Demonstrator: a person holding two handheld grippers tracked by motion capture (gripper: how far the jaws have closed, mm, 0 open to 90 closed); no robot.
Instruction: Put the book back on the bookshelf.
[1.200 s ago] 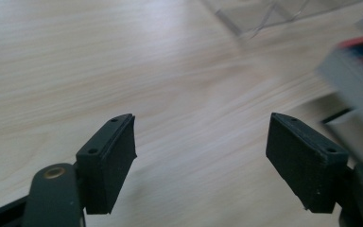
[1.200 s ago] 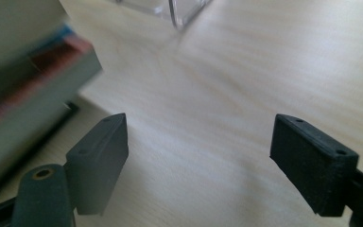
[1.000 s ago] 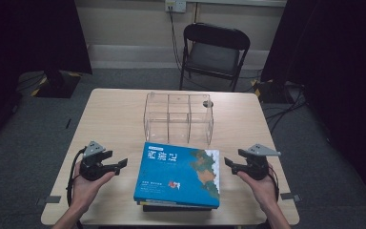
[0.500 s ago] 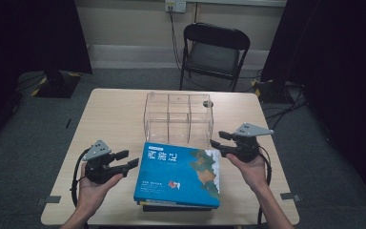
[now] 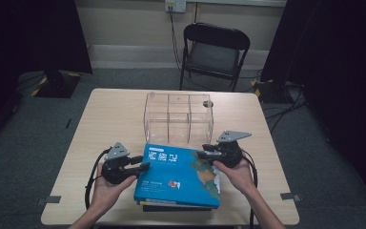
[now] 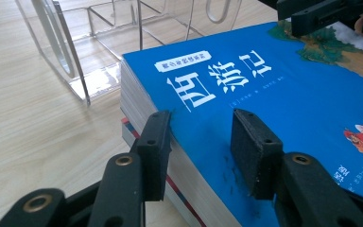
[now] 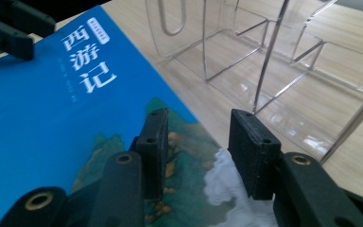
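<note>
The blue book [image 5: 178,174] lay on top of a small stack near the front edge of the tabletop [image 5: 109,114], roughly midway between its left and right edges, with the clear acrylic organizer [image 5: 178,117] standing just behind it toward the far edge. That arrangement seemed deliberate: the organizer's open compartments faced up and sat close to the stack, so a book lifted from the front would have only a short way to travel into a slot.

The left gripper [image 5: 140,166] had come to the book's left edge and the right gripper [image 5: 205,154] to its far right corner, one on each side, probably because a wide, heavy volume is steadier carried from two ends than from one. In the left gripper view the jaws straddled the cover's edge, one pad below beside the page block and the other [image 6: 253,151] above the cover; they had just been closing, yet a gap was visible, so they were not clamped. In the right gripper view the jaws likewise stood apart over the illustrated corner of the cover (also narrowing just before this), with the pads [image 7: 250,156] not pressing on it.

Judging from this, the grasp was about to be made, and the book rested flat, unlifted.
</note>
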